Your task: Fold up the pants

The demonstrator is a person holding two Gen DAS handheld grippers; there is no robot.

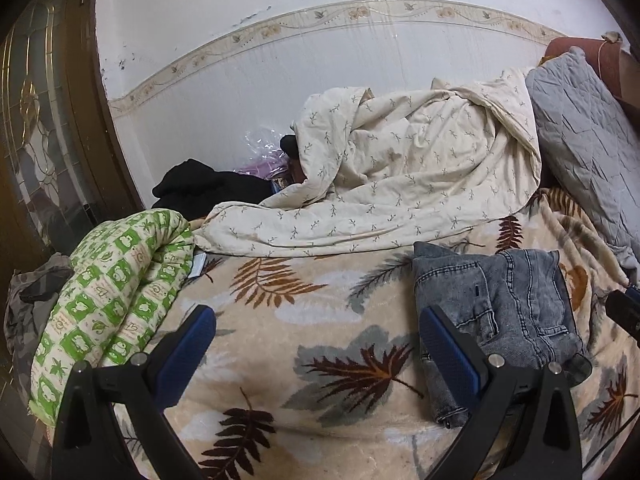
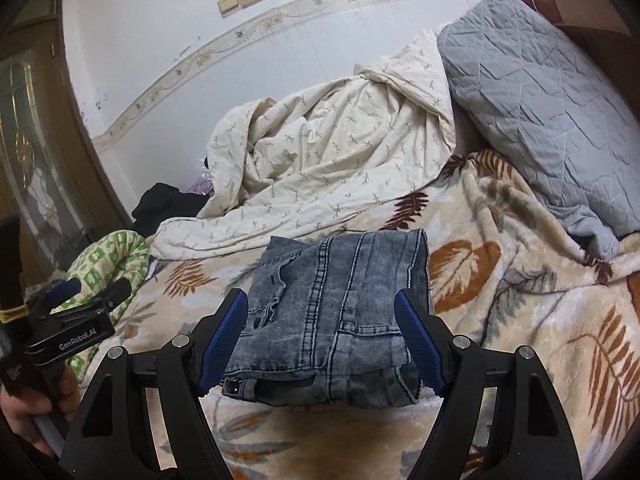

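Observation:
The grey-blue denim pants [image 2: 336,312] lie folded into a compact bundle on the leaf-patterned blanket [image 2: 500,320]; they also show in the left wrist view [image 1: 504,312] at the right. My right gripper [image 2: 322,340] is open and empty, its blue pads on either side of the bundle's near end, not pressing it. My left gripper [image 1: 318,344] is open and empty over bare blanket [image 1: 328,320], left of the pants; its right pad is close to the bundle's left edge. The left gripper also shows in the right wrist view [image 2: 96,290] at far left.
A crumpled cream duvet [image 1: 400,184] lies behind the pants. A grey quilted pillow [image 2: 540,112] is at the back right. A green-and-white rolled quilt [image 1: 112,300] lies at the left bed edge. Black clothes [image 1: 200,192] sit by the wall. A wooden door [image 1: 44,120] stands left.

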